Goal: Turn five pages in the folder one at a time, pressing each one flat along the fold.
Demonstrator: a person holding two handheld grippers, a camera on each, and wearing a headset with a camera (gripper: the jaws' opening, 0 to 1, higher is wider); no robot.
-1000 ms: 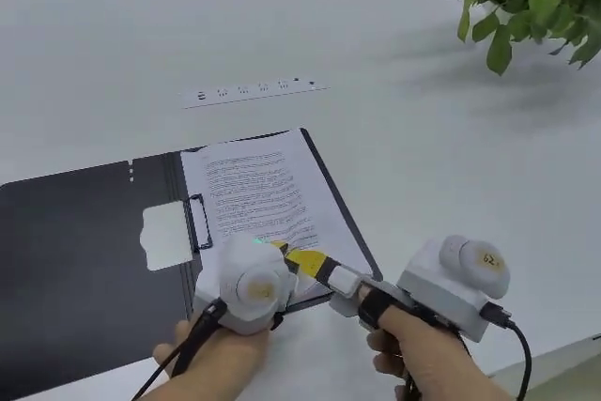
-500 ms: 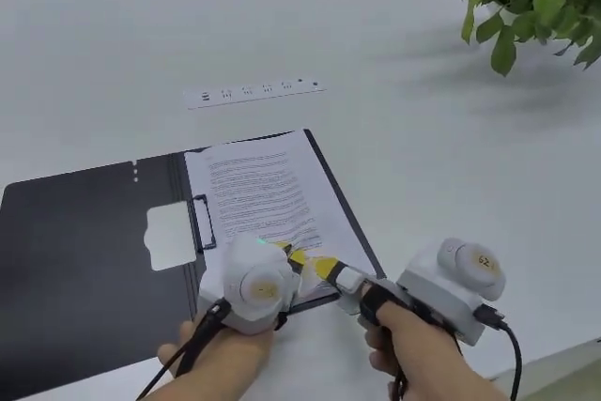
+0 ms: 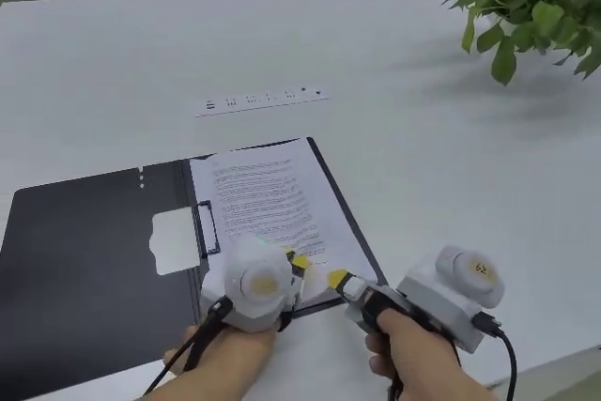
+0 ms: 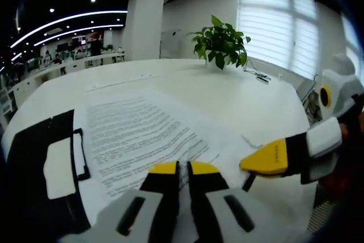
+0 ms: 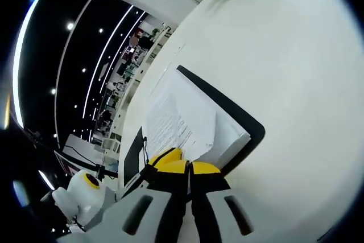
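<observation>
The left gripper point(image 3: 299, 261) and the right gripper point(image 3: 336, 279) sit low and near, tips almost meeting, each with its jaws closed together. The left hand point(image 3: 221, 363) and the right hand point(image 3: 423, 354) grip them from behind.

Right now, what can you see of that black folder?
The black folder lies open, flat on the white table. Its left cover is bare but for a white patch beside the clip; printed pages fill the right half. The left gripper, jaws shut, sits at their near edge.
</observation>
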